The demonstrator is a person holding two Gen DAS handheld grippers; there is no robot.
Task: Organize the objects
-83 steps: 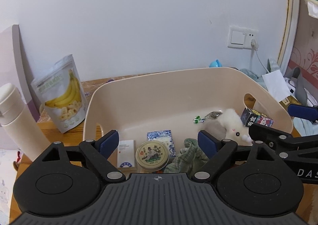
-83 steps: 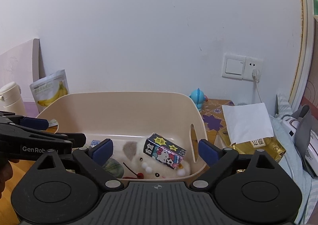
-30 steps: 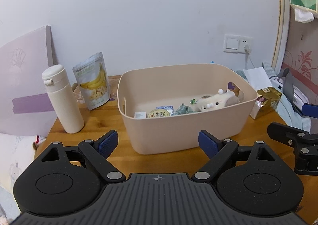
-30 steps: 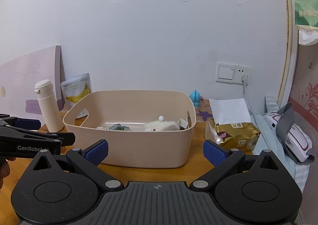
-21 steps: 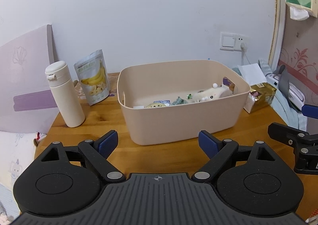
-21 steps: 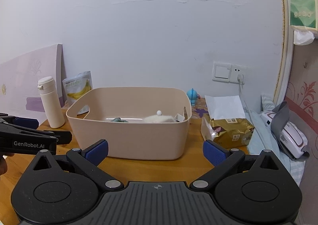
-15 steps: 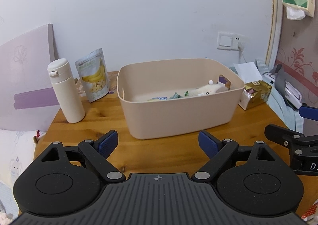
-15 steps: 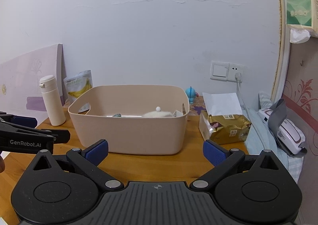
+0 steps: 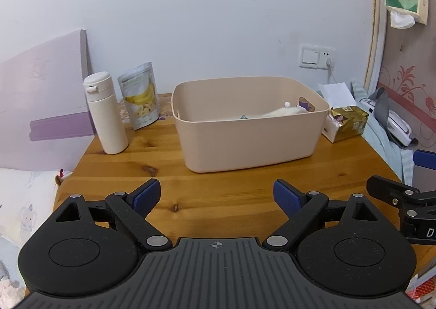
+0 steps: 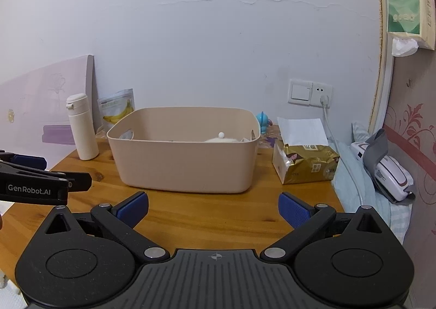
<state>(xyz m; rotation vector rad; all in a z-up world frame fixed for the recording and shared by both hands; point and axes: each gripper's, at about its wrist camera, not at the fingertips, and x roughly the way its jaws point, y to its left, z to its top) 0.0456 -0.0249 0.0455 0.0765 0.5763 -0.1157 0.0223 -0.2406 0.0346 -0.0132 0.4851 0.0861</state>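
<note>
A beige plastic bin [image 9: 250,140] stands on the wooden table [image 9: 218,189]; it also shows in the right wrist view [image 10: 185,161]. Inside it I see the top of a white plush toy [image 9: 283,112] and a small dark carton [image 9: 306,104]; other contents are hidden by the wall. My left gripper [image 9: 216,197] is open and empty, well back from the bin over the table's front. My right gripper [image 10: 214,209] is open and empty, also back from the bin.
A white bottle [image 9: 105,112] and a banana-chip pouch [image 9: 140,99] stand left of the bin. A gold tissue pack [image 10: 305,163] and a small blue figure [image 10: 263,120] are at its right. A pink board leans on the wall at left. Bedding lies past the table's right edge.
Both grippers have pulled back and away from the bin, which now looks smaller and farther. Both stay open and empty. Nothing on the table has moved.
</note>
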